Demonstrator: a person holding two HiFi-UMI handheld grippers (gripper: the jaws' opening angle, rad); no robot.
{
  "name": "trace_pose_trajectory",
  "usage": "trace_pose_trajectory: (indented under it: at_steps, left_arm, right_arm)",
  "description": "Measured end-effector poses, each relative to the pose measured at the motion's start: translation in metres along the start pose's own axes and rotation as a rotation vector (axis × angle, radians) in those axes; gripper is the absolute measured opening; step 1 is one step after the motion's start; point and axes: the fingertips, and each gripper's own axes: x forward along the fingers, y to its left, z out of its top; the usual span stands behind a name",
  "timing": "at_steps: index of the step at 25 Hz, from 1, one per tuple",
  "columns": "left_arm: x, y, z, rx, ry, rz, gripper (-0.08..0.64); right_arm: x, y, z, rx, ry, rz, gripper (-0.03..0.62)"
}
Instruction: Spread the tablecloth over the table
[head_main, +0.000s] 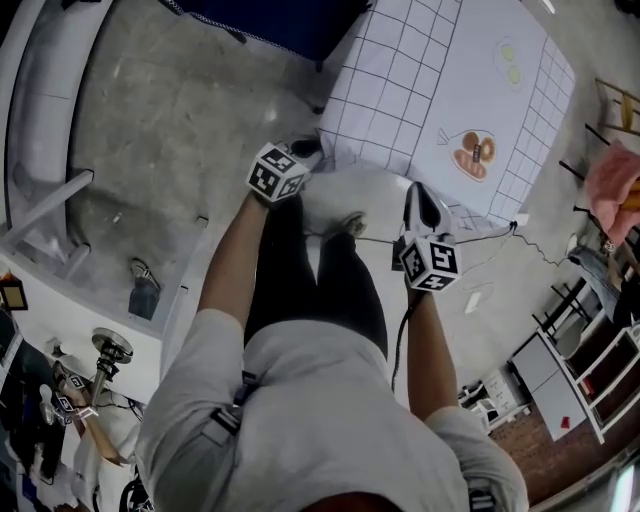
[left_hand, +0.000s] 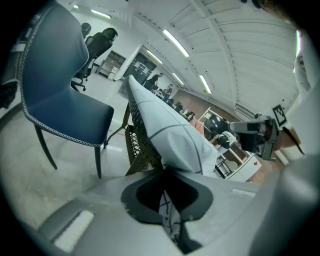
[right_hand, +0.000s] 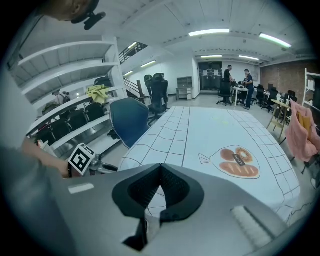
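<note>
Tablecloth (head_main: 450, 90) spread flat; left tongs (left_hand: 168, 202), right tongs (right_hand: 149, 212) each pinched onto its edge.

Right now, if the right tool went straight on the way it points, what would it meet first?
The tablecloth that the right tool grips: its line skims the spread cloth, likely grazing it short of the bread print; depth is unclear.
</note>
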Motion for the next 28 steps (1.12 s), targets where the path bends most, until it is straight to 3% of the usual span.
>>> trace_pose_trajectory:
  at_steps: [4, 10, 14, 16, 18, 20, 22, 28]
  left_arm:
    - [-0.039, 0.014, 0.001, -0.002, -0.037, 0.112, 0.023]
    - [-0.107, 0.046, 0.013, -0.092, -0.174, 0.331, 0.024]
    - [-0.13, 0.066, 0.012, -0.102, -0.151, 0.65, 0.028]
    - [-0.15, 0.073, 0.006, -0.159, -0.166, 0.843, 0.026]
    - [-0.172, 0.067, 0.002, -0.217, -0.213, 0.953, 0.026]
    - [-0.182, 0.044, 0.013, -0.228, -0.298, 0.951, 0.021]
    - [-0.178, 0.017, 0.039, -0.181, -0.377, 0.901, 0.021]
    - [-0.143, -0.081, 0.106, -0.018, -0.457, 0.815, 0.02]
  right_arm:
    - [0.006, 0.009, 0.006, -0.005, -0.02, 0.031, 0.006]
    - [0.004, 0.021, 0.02, -0.011, -0.07, 0.075, 0.006]
    - [-0.008, 0.015, 0.031, -0.008, -0.107, 0.09, 0.006]
    - [-0.017, 0.007, 0.035, -0.004, -0.128, 0.095, 0.006]
    - [-0.029, -0.001, 0.041, -0.007, -0.152, 0.1, 0.006]
    - [-0.042, -0.01, 0.049, -0.016, -0.184, 0.106, 0.006]
    - [-0.049, -0.016, 0.061, -0.017, -0.227, 0.114, 0.006]
    - [-0.099, -0.038, 0.088, -0.054, -0.322, 0.115, 0.006]
